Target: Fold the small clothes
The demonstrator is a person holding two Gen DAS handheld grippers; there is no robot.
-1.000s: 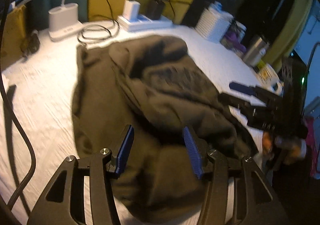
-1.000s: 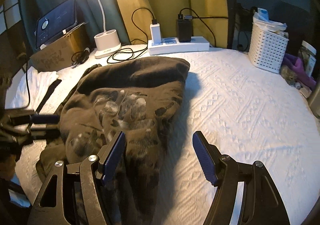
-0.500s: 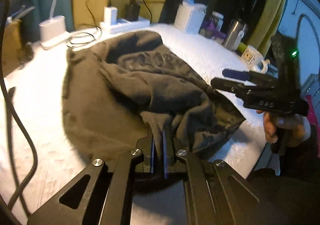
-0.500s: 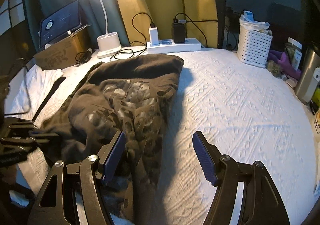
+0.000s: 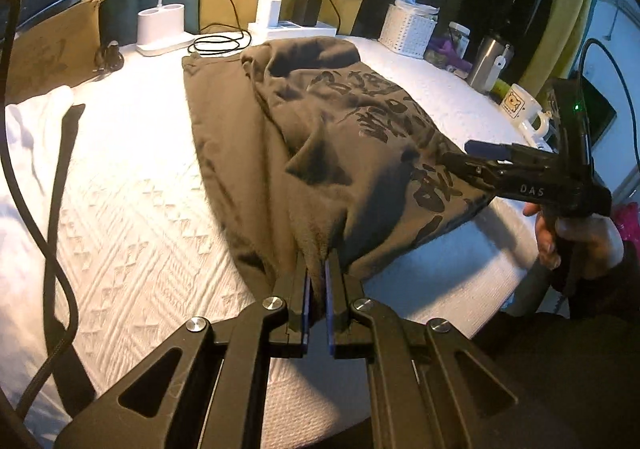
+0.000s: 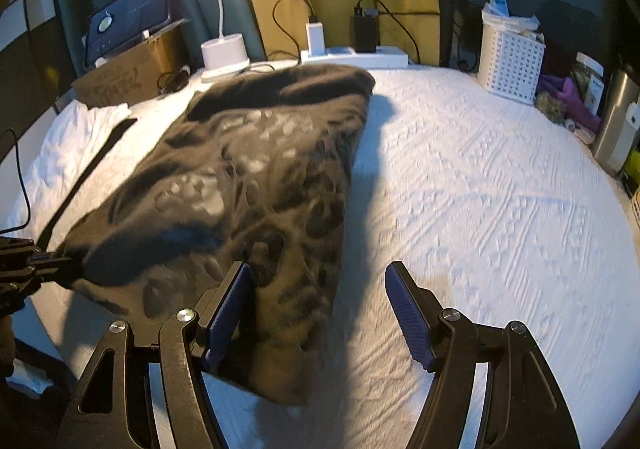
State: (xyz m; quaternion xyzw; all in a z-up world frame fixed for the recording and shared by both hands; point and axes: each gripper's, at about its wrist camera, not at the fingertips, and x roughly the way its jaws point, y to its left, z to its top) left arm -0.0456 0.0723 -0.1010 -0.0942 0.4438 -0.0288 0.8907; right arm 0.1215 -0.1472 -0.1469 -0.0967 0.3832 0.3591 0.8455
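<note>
A dark olive printed garment (image 5: 320, 137) lies crumpled on the white textured table cover (image 5: 132, 209); it also shows in the right wrist view (image 6: 256, 185). My left gripper (image 5: 318, 289) is shut on the garment's near edge and pulls it taut toward the table's front. It also shows at the left edge of the right wrist view (image 6: 52, 263). My right gripper (image 6: 320, 309) is open and empty, just above the garment's near right corner. It also appears in the left wrist view (image 5: 476, 155), over the garment's right side.
At the back stand a desk lamp base (image 6: 224, 53), a power strip with chargers (image 6: 354, 55), a white basket (image 6: 510, 63) and a cardboard box (image 6: 128, 75). A steel tumbler (image 5: 486, 63) and mug (image 5: 520, 107) sit at right. White cloth (image 5: 28, 129) and a black cable (image 5: 44, 209) lie left.
My left gripper shut on the garment's near edge and drew it back toward the front edge, stretching it. My right gripper stayed open and shifted slightly over the garment's right corner.
</note>
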